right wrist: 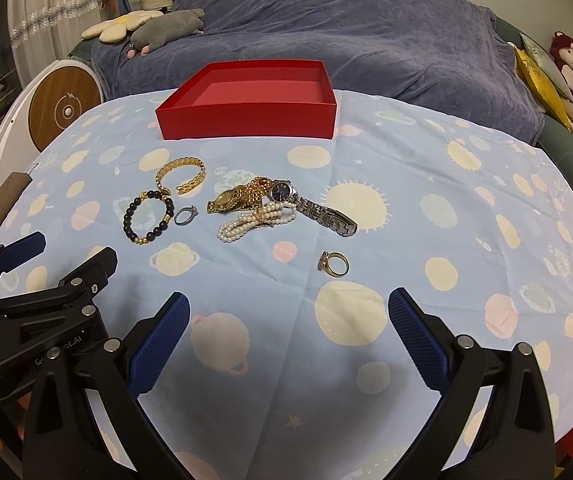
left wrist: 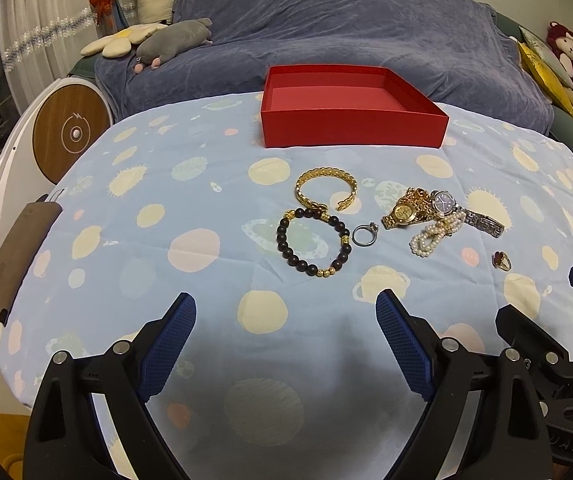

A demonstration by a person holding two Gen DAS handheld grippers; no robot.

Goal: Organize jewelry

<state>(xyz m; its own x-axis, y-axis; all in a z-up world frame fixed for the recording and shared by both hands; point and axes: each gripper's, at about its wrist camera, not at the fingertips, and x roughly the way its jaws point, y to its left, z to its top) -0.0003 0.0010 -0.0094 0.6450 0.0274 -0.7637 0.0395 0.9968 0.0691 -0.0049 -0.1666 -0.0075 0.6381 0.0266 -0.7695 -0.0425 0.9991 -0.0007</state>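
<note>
An empty red box (left wrist: 352, 132) (right wrist: 246, 124) stands at the far side of the table. In front of it lie a gold cuff bracelet (left wrist: 325, 190) (right wrist: 181, 178), a dark bead bracelet (left wrist: 312, 241) (right wrist: 148, 216), a silver ring (left wrist: 364, 234) (right wrist: 185, 215), a gold watch (left wrist: 402, 211) (right wrist: 228, 199), a silver watch (left wrist: 466, 212) (right wrist: 314, 208), a pearl bracelet (left wrist: 436, 236) (right wrist: 254, 220) and a gold ring (left wrist: 502, 261) (right wrist: 333, 263). My left gripper (left wrist: 286, 316) (right wrist: 58, 264) is open, nearer than the bead bracelet. My right gripper (right wrist: 288, 316) (left wrist: 546, 292) is open, just short of the gold ring.
The table wears a pale blue cloth with planets (left wrist: 166, 216). A sofa under a blue-grey throw (left wrist: 346, 28) stands behind, with plush toys (left wrist: 174, 42) at its ends. A white and wood round device (left wrist: 70, 132) and a brown pouch (left wrist: 18, 260) sit at the left edge.
</note>
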